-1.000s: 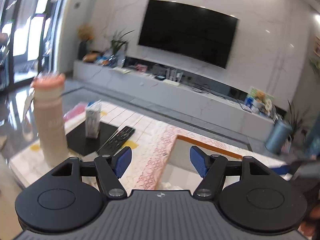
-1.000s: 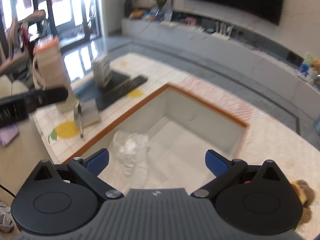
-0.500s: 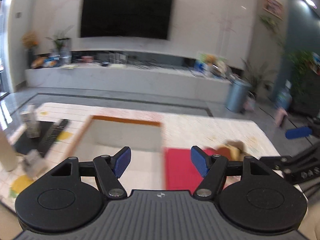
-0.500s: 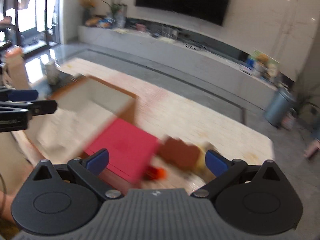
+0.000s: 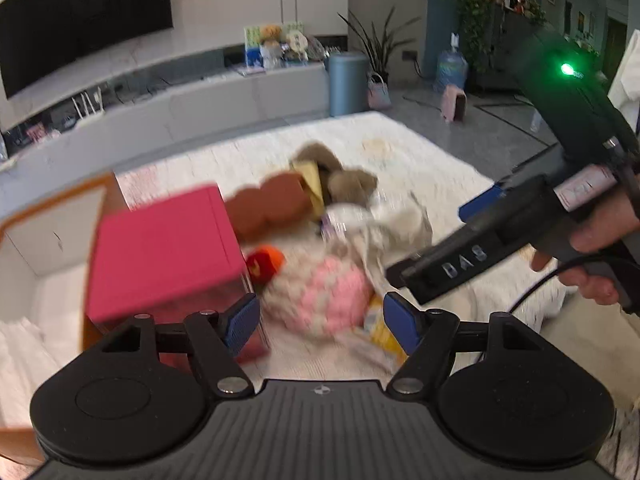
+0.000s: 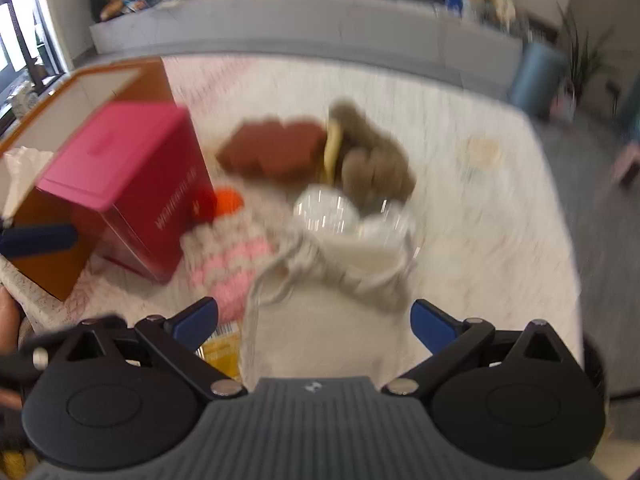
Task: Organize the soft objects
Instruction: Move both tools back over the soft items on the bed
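Beside boxy pink tin (image 6: 120, 168), fuzzy knit (image 6: 232, 264)

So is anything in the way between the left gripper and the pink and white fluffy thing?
Nothing visible. The left gripper is open with the pink and white soft toy straight ahead on the table. The pink box stands off to the left side.

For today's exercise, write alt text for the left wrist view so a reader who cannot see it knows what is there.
The open, empty left tool points down at a blurred heap of soft things on a pale table: a pink-and-white knitted item, a brown plush toy and a cream cloth. A pink box sits left; the right tool reaches in from the right.
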Demonstrator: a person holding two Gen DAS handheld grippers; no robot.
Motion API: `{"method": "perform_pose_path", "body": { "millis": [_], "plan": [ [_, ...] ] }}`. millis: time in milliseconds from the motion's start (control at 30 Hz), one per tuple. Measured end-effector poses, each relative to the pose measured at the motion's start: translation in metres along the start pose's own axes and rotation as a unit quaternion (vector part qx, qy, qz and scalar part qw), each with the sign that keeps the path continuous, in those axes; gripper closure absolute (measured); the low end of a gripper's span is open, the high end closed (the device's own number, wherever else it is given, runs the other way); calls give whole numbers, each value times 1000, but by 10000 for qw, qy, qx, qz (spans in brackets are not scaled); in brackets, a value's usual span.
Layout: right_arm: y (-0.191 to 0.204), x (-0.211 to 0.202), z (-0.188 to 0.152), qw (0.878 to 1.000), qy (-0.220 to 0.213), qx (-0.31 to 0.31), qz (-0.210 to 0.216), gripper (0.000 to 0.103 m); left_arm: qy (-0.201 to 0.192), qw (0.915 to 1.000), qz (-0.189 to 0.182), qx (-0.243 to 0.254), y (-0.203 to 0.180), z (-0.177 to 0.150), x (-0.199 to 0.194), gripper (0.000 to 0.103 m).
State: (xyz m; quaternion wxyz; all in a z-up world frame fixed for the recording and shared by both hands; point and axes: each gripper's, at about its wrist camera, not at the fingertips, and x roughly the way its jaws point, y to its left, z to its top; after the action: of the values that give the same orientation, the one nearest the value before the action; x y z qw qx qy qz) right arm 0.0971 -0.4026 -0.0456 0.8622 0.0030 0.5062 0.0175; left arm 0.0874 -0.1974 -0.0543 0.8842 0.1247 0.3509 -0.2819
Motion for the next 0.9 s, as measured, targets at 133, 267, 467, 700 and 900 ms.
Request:
{"method": "perform_pose_path", "body": {
  "millis": [133, 267, 467, 700, 900],
  "plan": [
    [8, 17, -9, 9999, -16, -33, 118, 3, 285, 9995, 30, -141, 0, -20, 13, 20],
    [13, 30, -10, 9997, -111, 207, -45, 3, 442, 9976, 74, -535, 10, -32, 18, 20],
    [8, 53, -8, 9978, 298, 563, -176, 20, 600, 9970, 52, -491, 11, -42, 21, 20],
    [-32, 37, -2, 9945, 285, 1001, -95, 55, 442, 9976, 102, -528, 10, -42, 18, 20],
    [-47, 31, -1, 9946, 307, 817, -553, 55, 521, 9973, 133, -497, 7, -41, 20, 20]
  ]
}}
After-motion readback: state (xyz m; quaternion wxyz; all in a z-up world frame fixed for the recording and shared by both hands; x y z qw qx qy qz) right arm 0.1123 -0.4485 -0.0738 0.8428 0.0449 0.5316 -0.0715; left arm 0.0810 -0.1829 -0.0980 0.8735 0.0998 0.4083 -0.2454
